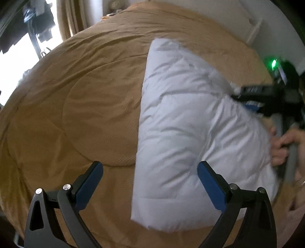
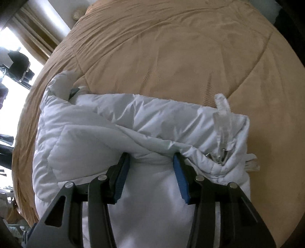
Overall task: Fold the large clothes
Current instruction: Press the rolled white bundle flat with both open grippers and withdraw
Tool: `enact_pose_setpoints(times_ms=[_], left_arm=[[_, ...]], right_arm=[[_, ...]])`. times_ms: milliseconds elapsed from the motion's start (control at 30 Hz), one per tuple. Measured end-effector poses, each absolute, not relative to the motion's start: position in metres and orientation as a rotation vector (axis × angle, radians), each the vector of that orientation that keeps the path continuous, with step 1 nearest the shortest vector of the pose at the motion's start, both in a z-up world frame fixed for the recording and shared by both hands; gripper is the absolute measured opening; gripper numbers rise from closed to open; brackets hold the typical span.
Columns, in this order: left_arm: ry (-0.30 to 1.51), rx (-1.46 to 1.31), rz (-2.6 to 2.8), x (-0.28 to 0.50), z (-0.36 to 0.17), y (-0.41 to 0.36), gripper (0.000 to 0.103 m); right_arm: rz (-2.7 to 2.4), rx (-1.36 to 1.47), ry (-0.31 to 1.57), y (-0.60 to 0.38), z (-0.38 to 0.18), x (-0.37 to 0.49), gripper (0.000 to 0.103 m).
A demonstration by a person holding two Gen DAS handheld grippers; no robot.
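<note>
A white puffy jacket lies partly folded on a tan bed cover. My left gripper hangs open above the jacket's near left edge, with nothing between its blue pads. In the right wrist view my right gripper has a thick bunch of the jacket pinched between its pads, with a folded sleeve lying across just beyond them. A clear plastic tag sticks up from the jacket's right end. The right gripper's black body shows blurred in the left wrist view, with a hand on its handle.
The tan bed cover spreads wide behind and to the left of the jacket. A bright window and a curtain stand beyond the bed's far left. A white wall or headboard runs along the far right.
</note>
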State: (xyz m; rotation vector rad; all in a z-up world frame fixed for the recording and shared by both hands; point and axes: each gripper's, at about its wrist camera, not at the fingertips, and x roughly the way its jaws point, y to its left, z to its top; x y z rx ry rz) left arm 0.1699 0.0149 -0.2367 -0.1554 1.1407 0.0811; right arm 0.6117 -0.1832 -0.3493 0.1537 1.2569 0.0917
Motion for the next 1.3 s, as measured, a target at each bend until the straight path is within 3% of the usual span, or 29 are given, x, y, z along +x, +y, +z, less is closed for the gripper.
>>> enact_pose_setpoints(times_ms=[267,433,533,800,867,933,1300], left_arm=[[1.155,-0.072,0.075,0.166,-0.243,0.006,0.101],[1.154,-0.015,0.069,0.159,-0.242,0.002,0.101],[1.196,-0.011,0.035,0.156,-0.251,0.006,0.103],[1.274,0.018,0.034,0.149,-0.240,0.008,0.102],[1.305,0.032,0.046,0.150,-0.229,0.007,0.101],[1.335,0.000,0.019,0.149,-0.214,0.007,0.101],[1.186,0.048,0.043,0.106,-0.053,0.023,0.101]], right_arm=[[0.119,0.146,1.084,-0.172,-0.257,0.488,0.050],[0.110,0.057,1.221,-0.151,-0.316,0.431,0.050],[0.084,-0.009,1.211,-0.149,-0.344,0.408,0.050],[0.060,0.038,1.327,-0.154,-0.313,0.397,0.052],[0.041,0.052,1.349,-0.155,-0.289,0.397,0.060],[0.007,0.065,1.349,-0.156,-0.264,0.394,0.081],[-0.063,0.015,1.179,-0.137,-0.115,0.345,0.099]])
